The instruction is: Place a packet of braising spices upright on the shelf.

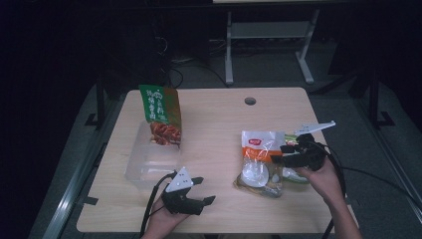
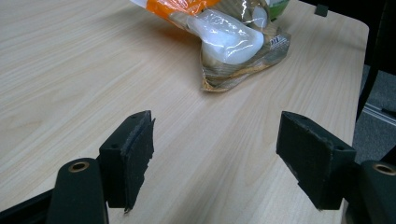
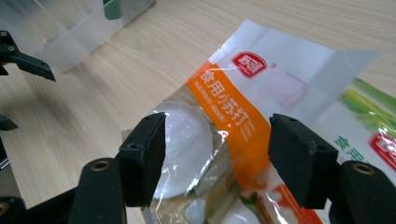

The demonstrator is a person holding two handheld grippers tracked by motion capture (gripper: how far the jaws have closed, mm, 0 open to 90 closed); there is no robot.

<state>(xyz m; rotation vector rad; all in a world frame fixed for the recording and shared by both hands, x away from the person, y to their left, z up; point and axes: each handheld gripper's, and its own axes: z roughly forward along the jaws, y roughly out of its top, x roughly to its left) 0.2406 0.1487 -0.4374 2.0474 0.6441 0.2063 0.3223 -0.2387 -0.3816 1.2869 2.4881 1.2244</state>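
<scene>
An orange-and-white snack bag (image 1: pixel 259 162) (image 2: pixel 229 39) (image 3: pixel 224 126) lies flat on the wooden table (image 1: pixel 219 119), right of centre. My right gripper (image 1: pixel 283 155) (image 3: pixel 217 158) hovers just over its right side, jaws open and straddling the orange stripe without pressing it. Under that bag's right edge a green-and-white packet (image 1: pixel 293 175) (image 3: pixel 369 112) peeks out. My left gripper (image 1: pixel 205 190) (image 2: pixel 215 163) rests open near the front edge, its jaws pointing right toward the orange bag with bare table between them.
A clear plastic bin (image 1: pixel 152 159) (image 3: pixel 60 28) stands at the left of the table, with a green-topped pouch (image 1: pixel 161 114) leaning upright at its far end. A cable hole (image 1: pixel 250 101) sits near the table's back edge. Dark floor and a metal frame (image 1: pixel 268 40) lie beyond.
</scene>
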